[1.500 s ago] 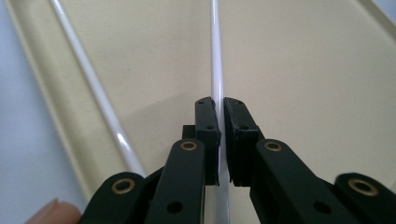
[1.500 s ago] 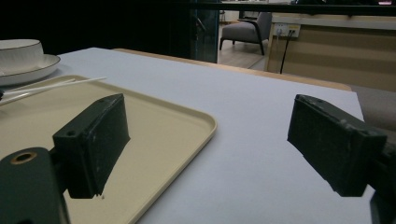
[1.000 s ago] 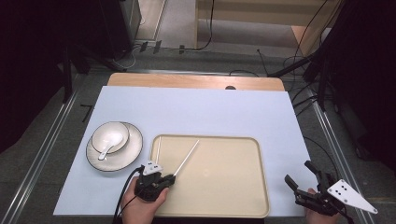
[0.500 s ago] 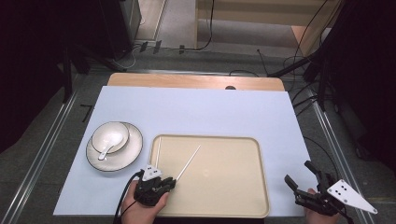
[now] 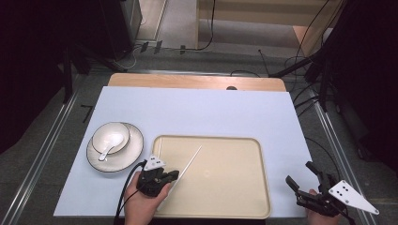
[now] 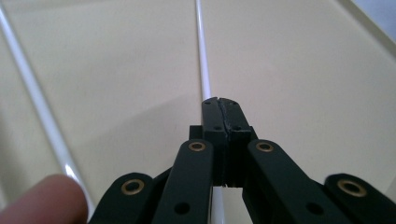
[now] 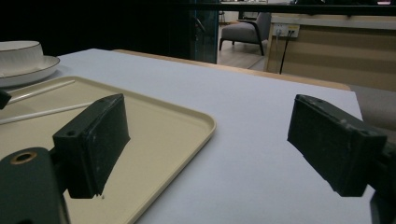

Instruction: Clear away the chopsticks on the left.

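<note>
While the left gripper (image 5: 170,176) has just clamped its jaws onto one thin white plastic chopstick (image 5: 190,161) over the wide beige plastic tray (image 5: 234,187), the second chopstick (image 6: 37,107) lies loose on the tray beside it. So I'd say the pickup's only half done. Right gripper (image 5: 300,187) sits wide open, holding nothing, off the tray's right edge.

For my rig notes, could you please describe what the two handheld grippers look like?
Both are black two-jaw tools. The left gripper has linked arms with brass-coloured pivot rings, a small grey three-cornered plate with dark dots on top, and a black cable trailing back past the hand. The right gripper has broad, blocky, slightly scuffed black pads and a larger grey three-cornered plate with dark dots.
</note>
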Tool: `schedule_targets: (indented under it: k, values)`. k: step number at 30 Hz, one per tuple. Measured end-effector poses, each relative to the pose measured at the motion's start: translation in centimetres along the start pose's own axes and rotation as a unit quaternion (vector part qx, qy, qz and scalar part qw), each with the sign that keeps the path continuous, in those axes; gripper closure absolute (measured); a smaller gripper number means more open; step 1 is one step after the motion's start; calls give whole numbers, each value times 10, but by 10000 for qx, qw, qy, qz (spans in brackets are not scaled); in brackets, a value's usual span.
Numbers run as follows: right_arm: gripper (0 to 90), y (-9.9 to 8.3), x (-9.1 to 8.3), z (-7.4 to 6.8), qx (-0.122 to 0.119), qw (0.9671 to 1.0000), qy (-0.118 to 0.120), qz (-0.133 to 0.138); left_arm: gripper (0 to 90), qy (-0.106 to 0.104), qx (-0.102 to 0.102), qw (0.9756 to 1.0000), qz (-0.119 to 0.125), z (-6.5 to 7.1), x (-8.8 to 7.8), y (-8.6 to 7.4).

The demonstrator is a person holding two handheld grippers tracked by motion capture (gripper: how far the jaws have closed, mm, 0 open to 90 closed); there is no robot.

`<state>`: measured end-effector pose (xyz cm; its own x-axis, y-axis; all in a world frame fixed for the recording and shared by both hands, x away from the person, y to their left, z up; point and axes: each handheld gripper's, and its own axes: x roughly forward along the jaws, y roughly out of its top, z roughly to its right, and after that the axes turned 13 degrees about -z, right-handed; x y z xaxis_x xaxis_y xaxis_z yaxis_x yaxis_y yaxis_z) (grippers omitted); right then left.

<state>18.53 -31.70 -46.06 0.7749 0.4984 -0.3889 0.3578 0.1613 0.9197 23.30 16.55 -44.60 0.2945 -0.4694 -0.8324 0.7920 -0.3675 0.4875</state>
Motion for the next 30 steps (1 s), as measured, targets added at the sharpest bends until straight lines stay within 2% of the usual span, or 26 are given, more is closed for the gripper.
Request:
schedule_targets:
  k: [2, 5, 11, 15, 19, 27, 30]
  values:
    - [129, 0, 0, 0, -14, 10000, -7, 4, 900, -115, -16, 9999, -32, -1, 5, 8]
    - [129, 0, 0, 1, 7, 10000, -11, 22, 900, -173, 126, 9997, -116, 2, 16, 22]
    - [129, 0, 0, 1, 10, 10000, -3, 14, 900, -131, 247, 9994, -208, 6, 28, 36]
    - [129, 0, 0, 1, 4, 10000, -10, 10, 900, -139, 287, 9991, -262, 8, 34, 42]
    - [129, 0, -1, 2, 2, 10000, -24, 26, 900, -120, 334, 9985, -416, 12, 46, 49]
    - [129, 0, 0, 2, 5, 10000, -16, 25, 900, -49, 316, 9981, -528, 10, 52, 53]
    - [129, -1, 0, 3, 6, 10000, -13, 20, 900, 10, 252, 9983, -519, 7, 50, 53]
